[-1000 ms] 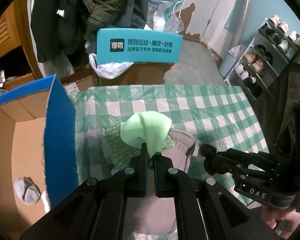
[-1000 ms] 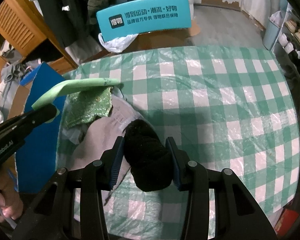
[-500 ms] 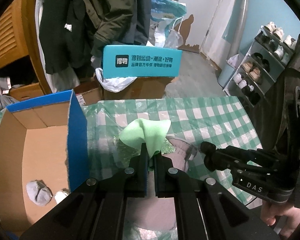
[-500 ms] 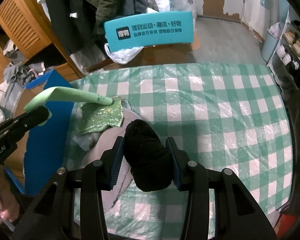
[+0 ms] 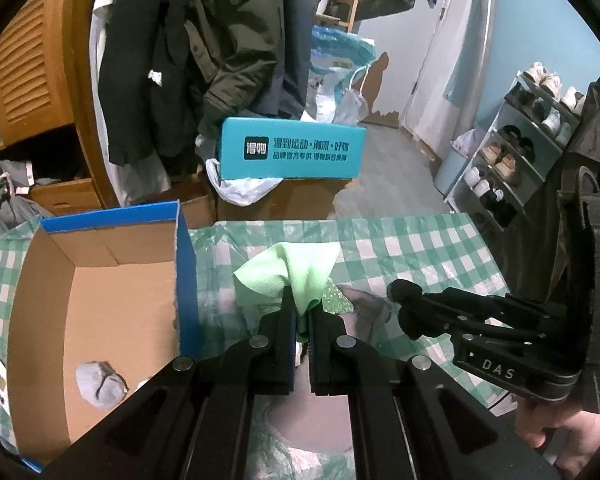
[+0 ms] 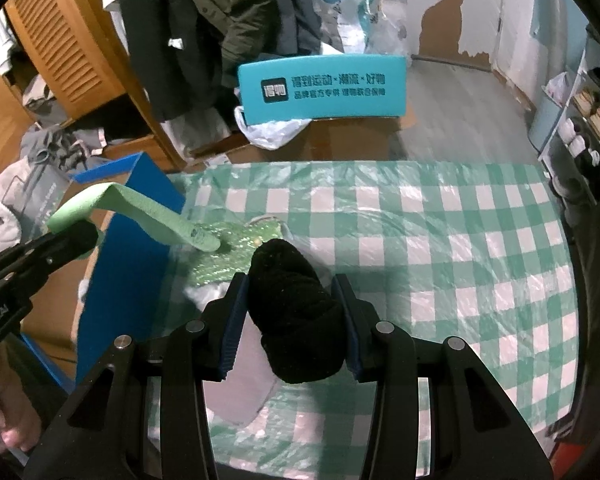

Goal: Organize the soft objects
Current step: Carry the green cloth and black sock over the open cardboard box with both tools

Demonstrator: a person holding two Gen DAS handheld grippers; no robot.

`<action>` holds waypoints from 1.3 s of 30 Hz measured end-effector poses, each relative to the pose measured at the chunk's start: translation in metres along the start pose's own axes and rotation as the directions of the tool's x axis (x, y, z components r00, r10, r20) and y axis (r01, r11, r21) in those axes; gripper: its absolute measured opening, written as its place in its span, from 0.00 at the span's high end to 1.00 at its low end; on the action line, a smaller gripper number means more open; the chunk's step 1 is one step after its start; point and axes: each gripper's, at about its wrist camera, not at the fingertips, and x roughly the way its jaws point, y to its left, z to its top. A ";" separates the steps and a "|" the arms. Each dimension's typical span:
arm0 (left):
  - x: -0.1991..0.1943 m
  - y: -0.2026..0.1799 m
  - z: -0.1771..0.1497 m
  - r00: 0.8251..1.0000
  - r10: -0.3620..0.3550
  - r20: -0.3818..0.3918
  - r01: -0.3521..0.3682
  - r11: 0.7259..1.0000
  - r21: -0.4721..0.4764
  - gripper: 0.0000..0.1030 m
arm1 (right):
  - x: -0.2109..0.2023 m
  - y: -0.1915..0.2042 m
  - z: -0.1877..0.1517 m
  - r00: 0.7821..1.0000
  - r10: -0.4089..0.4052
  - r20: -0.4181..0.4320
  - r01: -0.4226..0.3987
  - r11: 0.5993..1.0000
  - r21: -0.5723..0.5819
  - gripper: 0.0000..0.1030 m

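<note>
My left gripper (image 5: 300, 304) is shut on a light green cloth (image 5: 288, 272) and holds it above the table, just right of the open blue cardboard box (image 5: 186, 280). The cloth also shows in the right wrist view (image 6: 140, 212), hanging from the left gripper (image 6: 74, 236) beside the box wall (image 6: 132, 248). My right gripper (image 6: 290, 292) is shut on a black sock (image 6: 296, 312) above the table. A sparkly green cloth (image 6: 236, 252) and a grey garment (image 6: 236, 392) lie on the table under both grippers. A grey sock bundle (image 5: 100, 384) lies inside the box.
The table has a green-and-white checked plastic cover (image 6: 440, 260). A teal box (image 6: 324, 90) on brown cartons stands beyond the far edge. Dark coats (image 5: 204, 60) hang behind. A shoe rack (image 5: 520, 152) is at the right.
Both grippers have risen and pulled back with their loads. The green cloth has lifted off the sparkly cloth. More of the box's inside now shows in the left wrist view.
</note>
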 end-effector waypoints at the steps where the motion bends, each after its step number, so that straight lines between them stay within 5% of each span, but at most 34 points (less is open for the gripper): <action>1: -0.003 0.001 0.000 1.000 -0.001 0.004 0.001 1.000 -0.002 0.96 | -0.001 0.002 0.000 1.000 0.001 0.003 -0.001 1.000 -0.003 0.60; 39: -0.088 0.074 -0.007 0.987 0.058 0.148 -0.044 0.994 -0.098 0.96 | -0.029 0.120 0.028 0.987 0.139 0.085 -0.121 0.976 -0.182 0.60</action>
